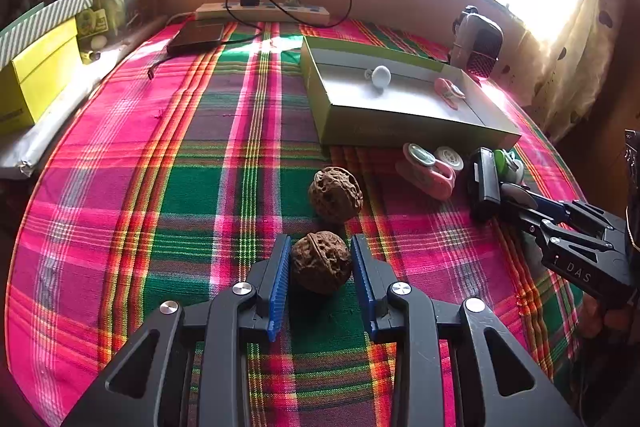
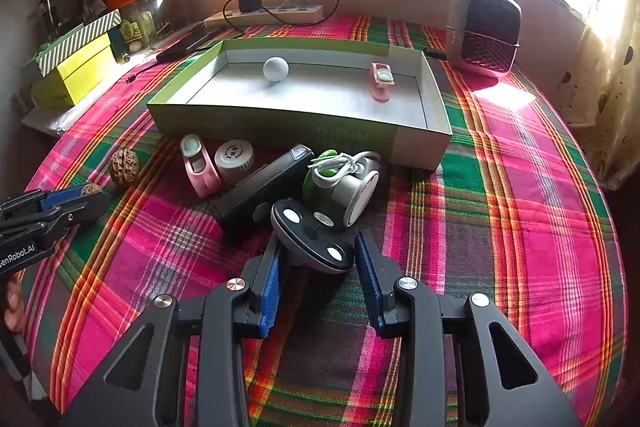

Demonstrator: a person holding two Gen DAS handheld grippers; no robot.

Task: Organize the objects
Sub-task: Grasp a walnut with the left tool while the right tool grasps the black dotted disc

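Nearby – second walnut (image 1: 335,194), pink clip (image 1: 426,171), open box (image 1: 400,135).

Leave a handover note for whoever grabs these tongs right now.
Left tongs: open around the near walnut, not clamped.
Right tongs: open around the round black-faced disc.
Box: holds a white ball and one pink clip.
Left on the cloth: second walnut, pink clip, white cap, black bar, green-and-white gadget.

Two brown wrinkled walnuts (image 1: 321,262) (image 1: 335,194) lie near together on plaid cloth (image 1: 180,155)
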